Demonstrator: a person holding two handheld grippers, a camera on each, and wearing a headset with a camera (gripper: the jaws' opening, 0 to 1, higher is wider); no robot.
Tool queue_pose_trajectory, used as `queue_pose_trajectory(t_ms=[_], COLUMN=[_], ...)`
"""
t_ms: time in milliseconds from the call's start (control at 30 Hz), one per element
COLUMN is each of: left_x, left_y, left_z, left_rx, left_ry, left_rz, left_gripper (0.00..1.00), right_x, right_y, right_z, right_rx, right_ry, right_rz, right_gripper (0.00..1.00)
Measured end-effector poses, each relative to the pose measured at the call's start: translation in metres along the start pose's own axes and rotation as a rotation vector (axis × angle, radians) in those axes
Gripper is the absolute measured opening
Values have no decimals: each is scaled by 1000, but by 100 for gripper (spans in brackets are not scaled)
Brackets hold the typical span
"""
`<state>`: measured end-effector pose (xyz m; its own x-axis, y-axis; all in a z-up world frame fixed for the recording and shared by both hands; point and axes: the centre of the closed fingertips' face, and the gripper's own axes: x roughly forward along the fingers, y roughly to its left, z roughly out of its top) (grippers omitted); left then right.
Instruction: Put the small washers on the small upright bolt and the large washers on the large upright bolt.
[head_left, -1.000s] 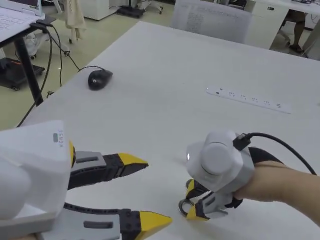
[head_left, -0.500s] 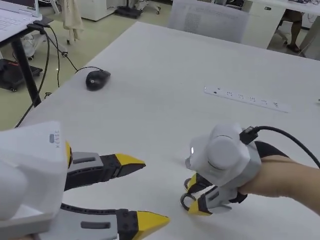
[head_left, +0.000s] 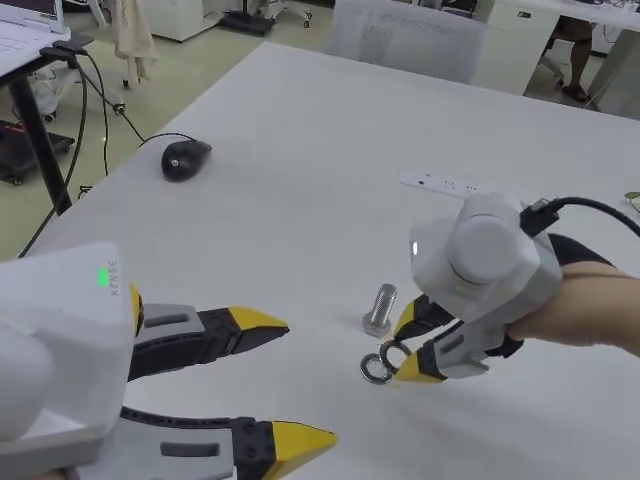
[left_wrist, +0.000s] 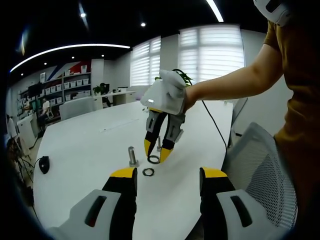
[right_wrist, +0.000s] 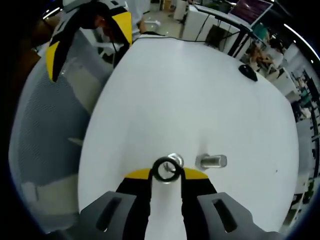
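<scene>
Right gripper pinching washer just beside upright bolt; left gripper spread over desk; second washer lying flat.

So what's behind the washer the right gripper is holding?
What looks like the small bolt: its shiny top shows past the washer, the rest covered by it and the jaws. The large bolt stands beside, uncovered.

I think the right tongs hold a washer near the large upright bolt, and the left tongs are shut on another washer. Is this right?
Not quite: the left tongs are open and empty, as the left gripper view shows. The right tongs do hold a washer near the large upright bolt.
</scene>
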<state>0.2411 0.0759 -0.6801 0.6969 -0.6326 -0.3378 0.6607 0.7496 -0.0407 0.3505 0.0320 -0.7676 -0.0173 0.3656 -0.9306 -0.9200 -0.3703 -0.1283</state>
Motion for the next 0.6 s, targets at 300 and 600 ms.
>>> queue_pose_trajectory(t_ms=[300,600], left_x=[1,1], left_y=[1,4], left_z=[-1,-2], left_rx=[-2,-12], left_ry=[3,1], left_rz=[-2,3], left_gripper=[49,49], right_x=[-15,-14], right_y=[-36,-55], right_z=[0,5], right_rx=[9,3], right_ry=[-2,-3], right_rz=[-63,-86], right_gripper=[22,22])
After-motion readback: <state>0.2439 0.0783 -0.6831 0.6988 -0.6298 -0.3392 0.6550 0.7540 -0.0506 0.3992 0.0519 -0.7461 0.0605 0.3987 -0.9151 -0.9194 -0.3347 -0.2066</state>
